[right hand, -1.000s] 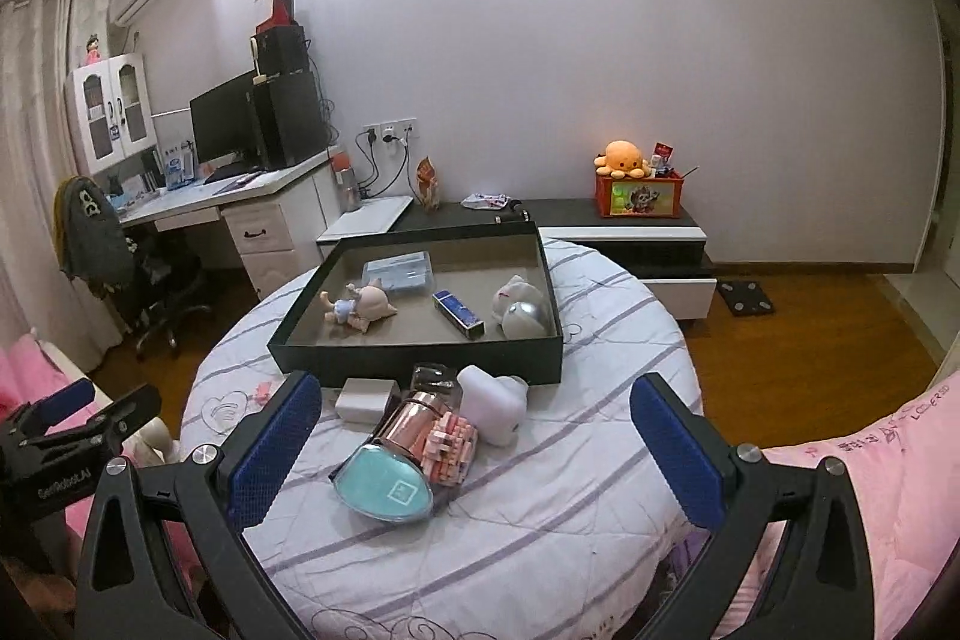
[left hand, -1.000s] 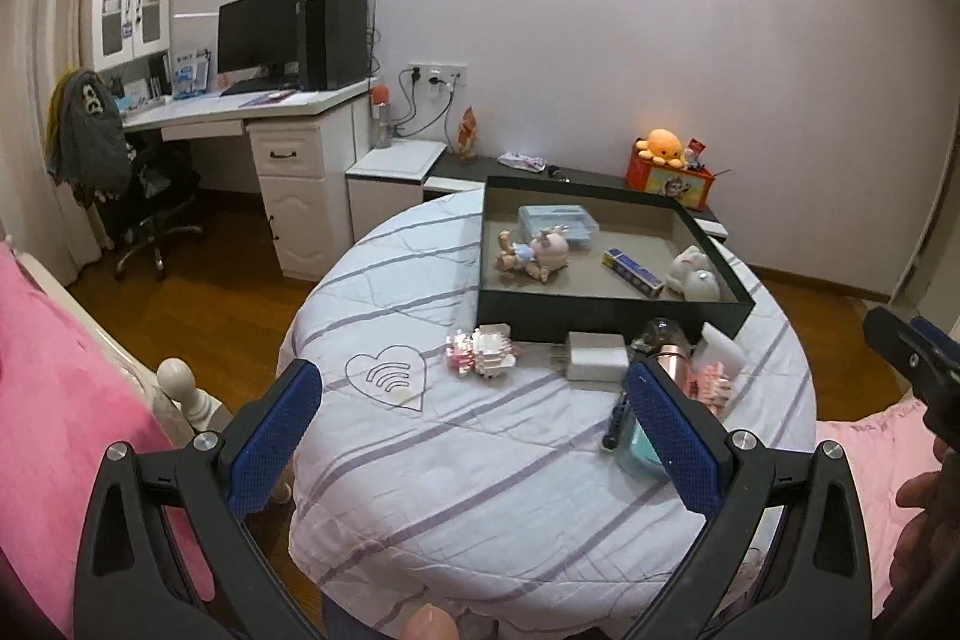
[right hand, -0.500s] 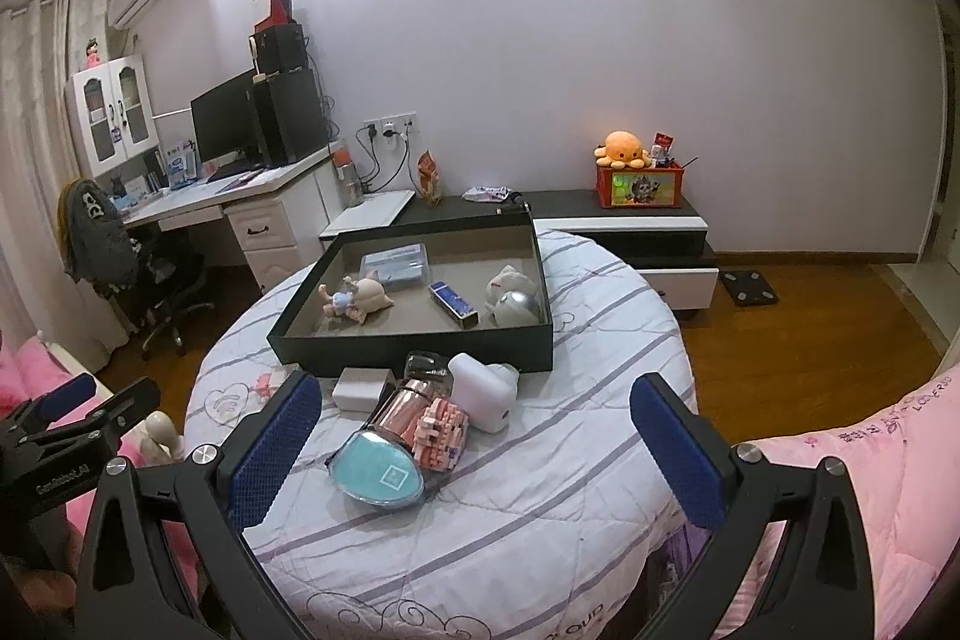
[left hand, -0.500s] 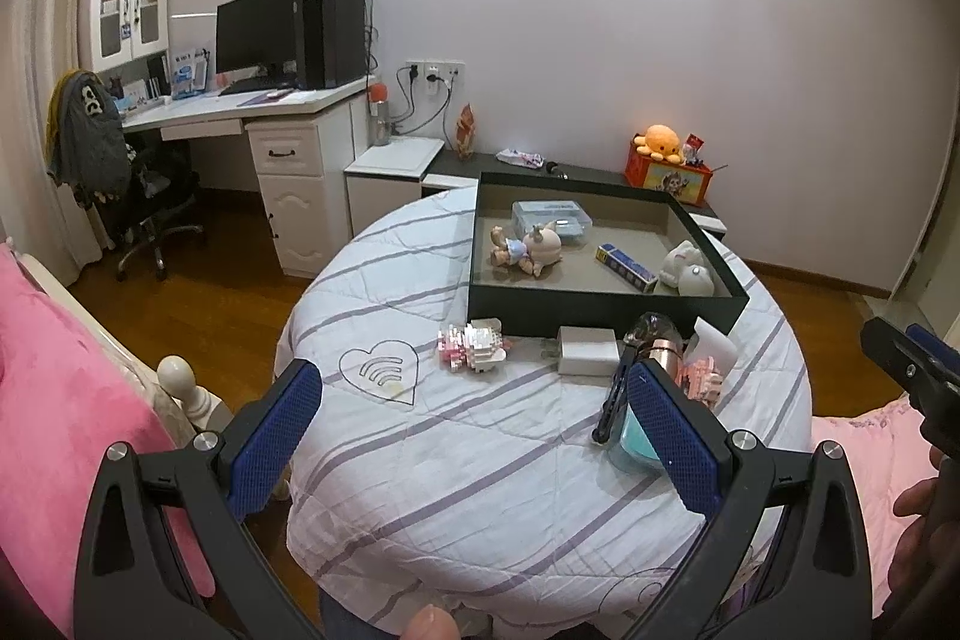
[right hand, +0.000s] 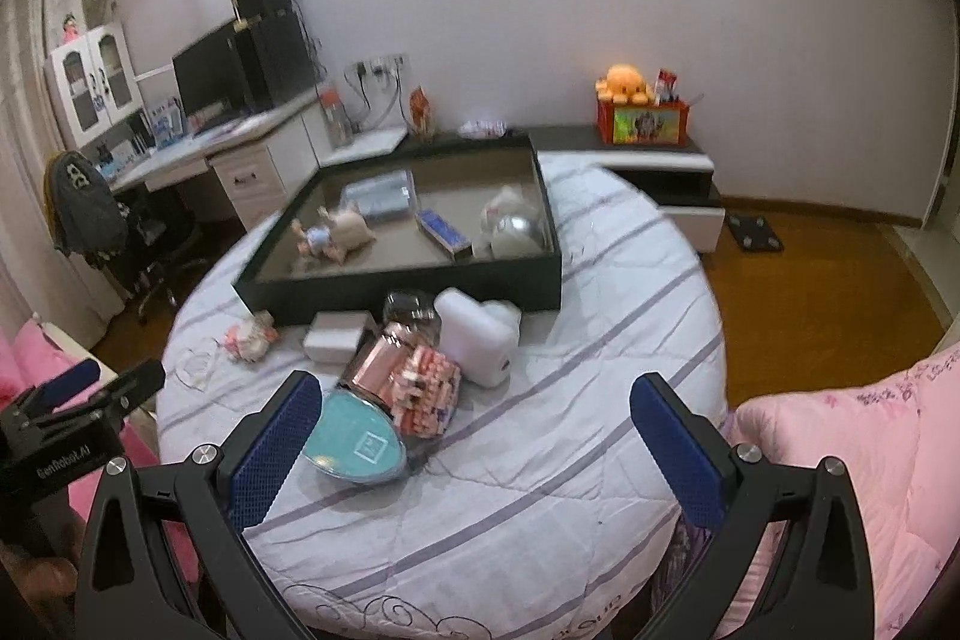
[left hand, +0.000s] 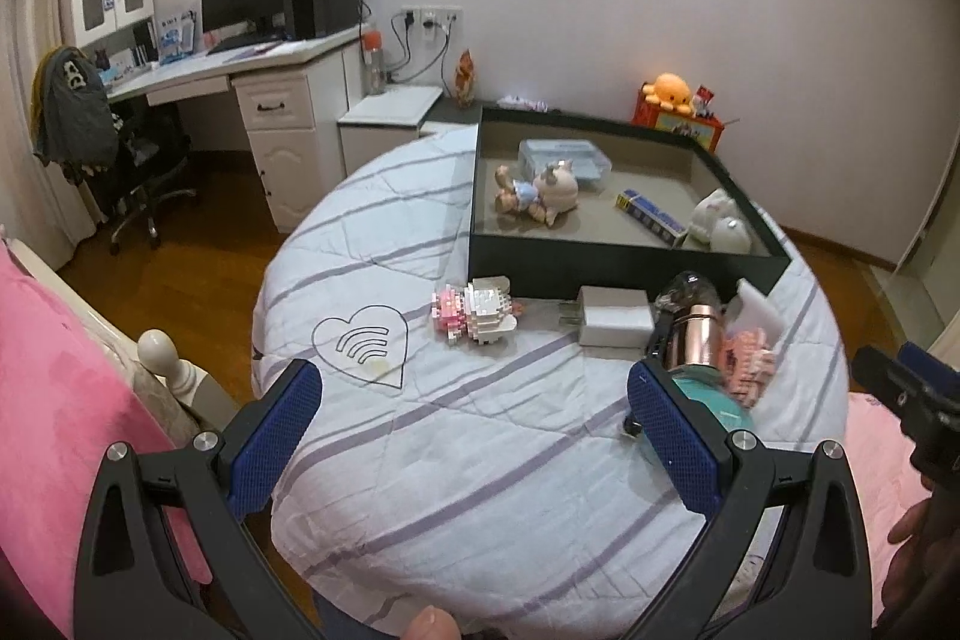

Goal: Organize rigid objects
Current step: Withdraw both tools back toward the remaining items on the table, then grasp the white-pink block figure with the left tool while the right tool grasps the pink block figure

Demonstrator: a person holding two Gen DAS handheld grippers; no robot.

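- Both cameras sit closer to the round table in its white, purple-striped cloth (left hand: 480, 436) than 0.5 s ago; the loose clutter now fills more of each view, and the right wrist view is slightly motion-blurred.
- Left gripper (left hand: 474, 436): blue-padded fingers spread wide, nothing between them, only bare cloth. Printed heart outline (left hand: 362, 343) lies just ahead of the left finger.
- Right gripper (right hand: 477, 451): fingers also wide apart, empty.
- Pink-and-white brick-built figure (left hand: 477, 310): ahead of the left gripper's gap, lying on the cloth just in front of the tray's near wall.
- White rectangular charger block (left hand: 615, 323): to the right of the brick figure, ahead of the left gripper's right finger, near the tray wall.
- Rose-gold metallic bottle with clear cap (right hand: 393, 349): lying on its side just ahead of the right gripper's left finger; its teal round base (right hand: 354, 441) is right beside that fingertip.
- Pink brick-built block toy (right hand: 427, 388): touching the bottle, ahead of the right gripper's gap, on the left side.
- White rounded plastic device (right hand: 477, 337): beyond the pink block, near the tray's front wall.
- Black shallow square tray (right hand: 408, 289): far side of the clutter, holds a small doll figure (right hand: 336, 235), a clear flat box (right hand: 384, 196), a blue slim box (right hand: 444, 232) and a white-and-silver rounded toy (right hand: 510, 226).
- Left gripper's body shows at the left edge of the right wrist view; a hand (left hand: 918, 562) shows at the lower right of the left wrist view.
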